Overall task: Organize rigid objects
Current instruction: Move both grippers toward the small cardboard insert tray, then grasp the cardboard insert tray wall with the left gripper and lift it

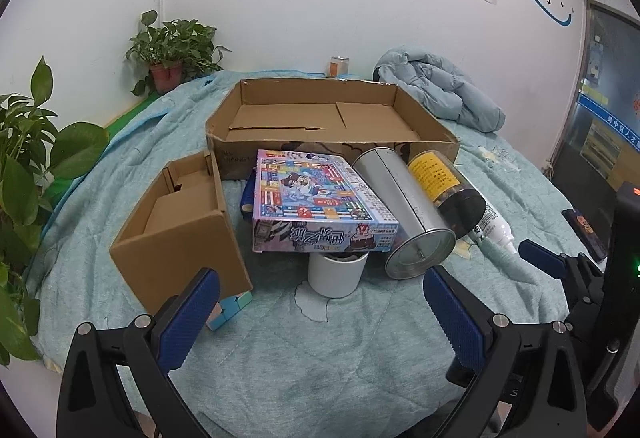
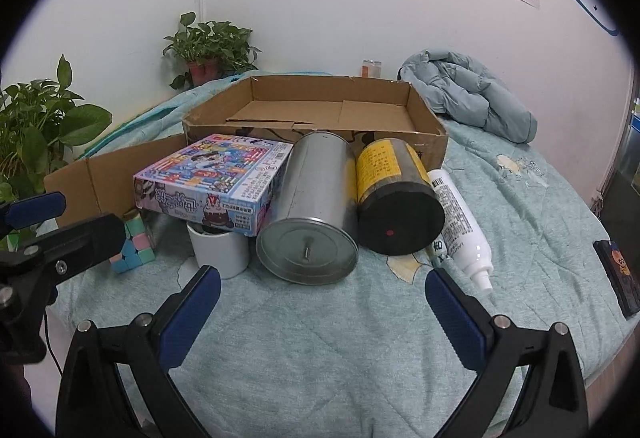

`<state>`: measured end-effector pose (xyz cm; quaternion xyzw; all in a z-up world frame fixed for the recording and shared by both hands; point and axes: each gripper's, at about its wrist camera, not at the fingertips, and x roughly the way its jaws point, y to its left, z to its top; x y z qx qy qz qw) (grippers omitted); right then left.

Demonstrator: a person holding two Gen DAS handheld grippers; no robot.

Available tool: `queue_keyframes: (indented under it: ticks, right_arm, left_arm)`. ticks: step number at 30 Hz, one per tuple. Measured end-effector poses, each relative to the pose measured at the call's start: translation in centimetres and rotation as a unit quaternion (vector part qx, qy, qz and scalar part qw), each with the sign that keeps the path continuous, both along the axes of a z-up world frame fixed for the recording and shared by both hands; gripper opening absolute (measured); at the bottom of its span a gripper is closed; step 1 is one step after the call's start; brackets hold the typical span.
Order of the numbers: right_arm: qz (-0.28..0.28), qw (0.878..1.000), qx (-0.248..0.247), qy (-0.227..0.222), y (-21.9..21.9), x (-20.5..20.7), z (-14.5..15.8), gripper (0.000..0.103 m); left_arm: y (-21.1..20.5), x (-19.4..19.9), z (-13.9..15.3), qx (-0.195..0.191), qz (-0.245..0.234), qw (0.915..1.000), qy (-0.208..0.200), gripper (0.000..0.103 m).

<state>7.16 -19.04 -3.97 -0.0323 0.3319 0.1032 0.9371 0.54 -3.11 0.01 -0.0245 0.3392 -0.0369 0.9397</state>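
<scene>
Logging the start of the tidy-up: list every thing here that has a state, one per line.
Left tool: open, holding nothing.
Right tool: open, holding nothing.
Big tray box: open, only loose cardboard inside.
Small box: open, tilted on the cube.
Game box: shut, resting on the cup.
Cup: upright.
Metal tin: on its side, lidded.
Yellow-label jar: on its side, capped.
White bottle: lying down.

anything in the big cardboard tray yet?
No, the big cardboard tray shows only its bare bottom flaps; everything sits outside it.
</scene>
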Motion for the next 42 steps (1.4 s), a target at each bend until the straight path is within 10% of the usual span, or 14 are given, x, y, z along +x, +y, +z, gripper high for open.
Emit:
queue_keyframes:
  ticks: [11, 17, 21, 28, 33, 42]
  right_arm:
    - [0.012, 1.000, -0.005, 0.021, 0.8, 0.9, -2.0, 0.102]
    - [0.046, 0.995, 0.091, -0.020, 0.7, 0.7, 2.3, 0.102]
    - [0.114, 0.986, 0.121, -0.014, 3.4, 2.1, 5.1, 0.102]
    - [0.175, 0.974, 0.132, 0.063, 9.8, 5.9, 5.2, 0.101]
    - [0.199, 0.971, 0.097, 0.095, 13.6, 7.9, 4.8, 0.071]
    - [0.203, 0.967, 0.059, 0.145, 16.2, 7.3, 2.3, 0.019]
  left_arm:
    - [1.9, 0.4, 0.1, -0.020, 0.000, 0.9998, -0.008, 0.102]
    - [8.7, -0.4, 4.2, -0.071, 0.032, 0.9965, -0.031, 0.103]
    - [12.8, 2.2, 3.0, -0.074, 0.067, 0.9947, 0.025, 0.102]
    - [17.9, 6.2, -1.6, -0.194, 0.050, 0.9730, 0.115, 0.059]
    - [18.7, 7.0, -2.7, -0.221, 0.043, 0.9664, 0.124, 0.036]
    - [16.4, 7.5, -2.5, -0.162, 0.036, 0.9784, 0.123, 0.029]
